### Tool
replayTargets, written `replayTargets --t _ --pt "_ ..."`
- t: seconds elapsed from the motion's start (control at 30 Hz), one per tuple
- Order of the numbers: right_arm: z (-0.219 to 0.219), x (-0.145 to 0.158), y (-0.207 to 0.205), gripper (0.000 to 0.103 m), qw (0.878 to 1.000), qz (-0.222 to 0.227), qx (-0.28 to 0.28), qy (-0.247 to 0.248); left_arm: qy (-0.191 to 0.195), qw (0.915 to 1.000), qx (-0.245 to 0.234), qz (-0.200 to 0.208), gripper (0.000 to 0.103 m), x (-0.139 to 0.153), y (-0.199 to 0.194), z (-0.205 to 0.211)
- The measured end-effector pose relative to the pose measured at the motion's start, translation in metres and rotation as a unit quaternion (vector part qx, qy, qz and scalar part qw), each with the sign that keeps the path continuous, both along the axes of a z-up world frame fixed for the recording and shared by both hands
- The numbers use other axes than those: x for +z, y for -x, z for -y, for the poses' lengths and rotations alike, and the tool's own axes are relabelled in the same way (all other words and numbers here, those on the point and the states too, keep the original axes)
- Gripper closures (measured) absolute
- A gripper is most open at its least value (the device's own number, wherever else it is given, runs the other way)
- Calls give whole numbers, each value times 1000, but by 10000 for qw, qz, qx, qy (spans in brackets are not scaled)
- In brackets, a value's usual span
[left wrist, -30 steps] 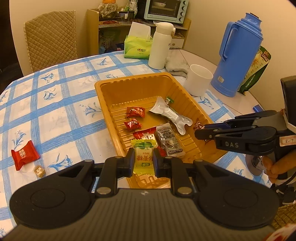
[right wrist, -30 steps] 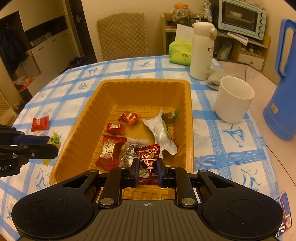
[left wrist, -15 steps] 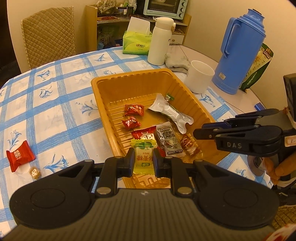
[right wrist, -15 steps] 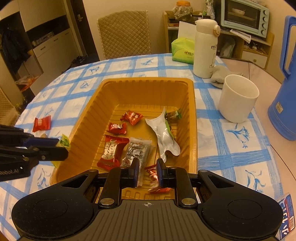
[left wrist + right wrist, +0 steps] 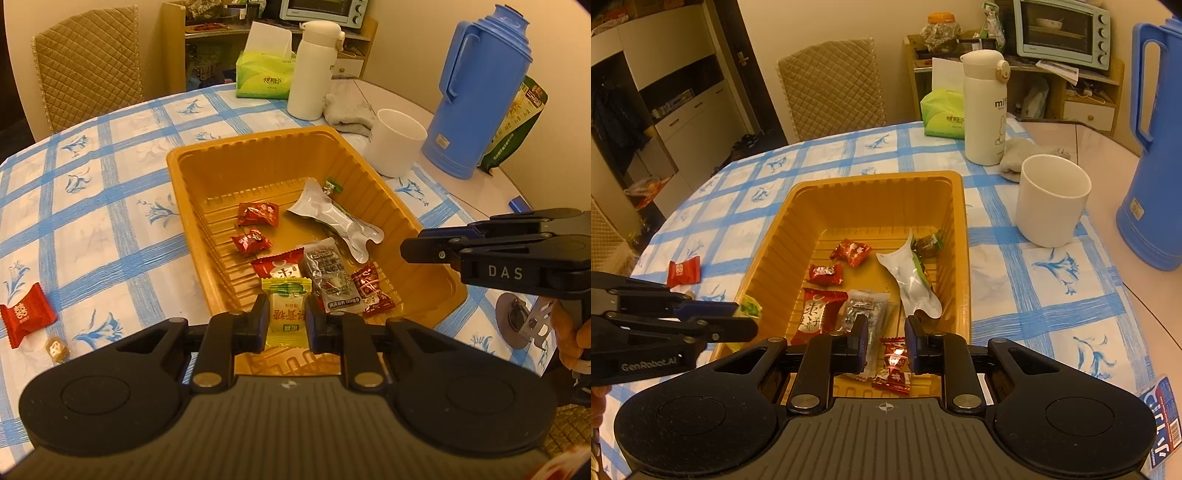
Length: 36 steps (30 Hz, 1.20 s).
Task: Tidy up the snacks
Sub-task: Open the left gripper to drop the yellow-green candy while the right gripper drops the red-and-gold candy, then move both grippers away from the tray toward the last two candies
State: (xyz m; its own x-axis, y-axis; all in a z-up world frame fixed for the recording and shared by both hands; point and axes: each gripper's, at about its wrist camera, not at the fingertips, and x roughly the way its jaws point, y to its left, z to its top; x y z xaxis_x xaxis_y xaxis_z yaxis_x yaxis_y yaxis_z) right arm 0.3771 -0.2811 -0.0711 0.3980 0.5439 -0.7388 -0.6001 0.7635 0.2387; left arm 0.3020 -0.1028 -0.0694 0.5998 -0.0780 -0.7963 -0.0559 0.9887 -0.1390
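Note:
An orange plastic tray (image 5: 192, 192) (image 5: 783, 236) sits on the checked tablecloth and holds several wrapped snacks. My left gripper (image 5: 286, 319) is shut on a yellow-green candy (image 5: 287, 314) and holds it above the tray's near rim; it also shows in the right wrist view (image 5: 738, 319). My right gripper (image 5: 885, 341) is open and empty above the tray's near right corner, over a dark red candy (image 5: 894, 365) that lies in the tray (image 5: 371, 290). A red candy (image 5: 26, 317) (image 5: 683, 271) and a small gold sweet (image 5: 55, 348) lie on the cloth left of the tray.
A white cup (image 5: 1051, 199), a white flask (image 5: 984, 107), a grey cloth (image 5: 347, 112), a green tissue box (image 5: 264, 79) and a blue thermos jug (image 5: 480, 92) stand behind and right of the tray. A chair (image 5: 831, 85) is at the far side.
My right gripper opened and let go of the dark red candy, which now lies in the tray, then drew back a little. My left gripper still holds the yellow-green candy over the tray's near rim.

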Motion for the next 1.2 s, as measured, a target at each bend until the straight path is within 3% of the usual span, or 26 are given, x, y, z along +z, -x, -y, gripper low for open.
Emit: replayTargets --t 0.17,0.27,0.4,0.47,0.53,0.8,1.2 --pt "2 0 0 81 10000 -20 -6 -25 11 9999 16 -109 83 -6 -5 2" --pt "3 0 0 80 10000 -27 -27 -25 76 9999 50 -142 72 -6 -4 0" --pt "3 1 2 76 10000 -41 -59 -10 42 9999 94 -120 68 -3 1 -3" --pt "4 2 4 46 10000 -6 -96 -12 43 9999 129 -78 65 0 6 -5" --pt "5 5 8 32 9998 116 -145 -57 29 9998 179 -40 61 4 11 -9" --pt "0 11 21 28 9999 103 -122 -40 38 9989 454 124 33 19 37 -28" --pt "-12 14 52 21 9999 84 -124 52 2 9968 771 225 27 33 79 -57"
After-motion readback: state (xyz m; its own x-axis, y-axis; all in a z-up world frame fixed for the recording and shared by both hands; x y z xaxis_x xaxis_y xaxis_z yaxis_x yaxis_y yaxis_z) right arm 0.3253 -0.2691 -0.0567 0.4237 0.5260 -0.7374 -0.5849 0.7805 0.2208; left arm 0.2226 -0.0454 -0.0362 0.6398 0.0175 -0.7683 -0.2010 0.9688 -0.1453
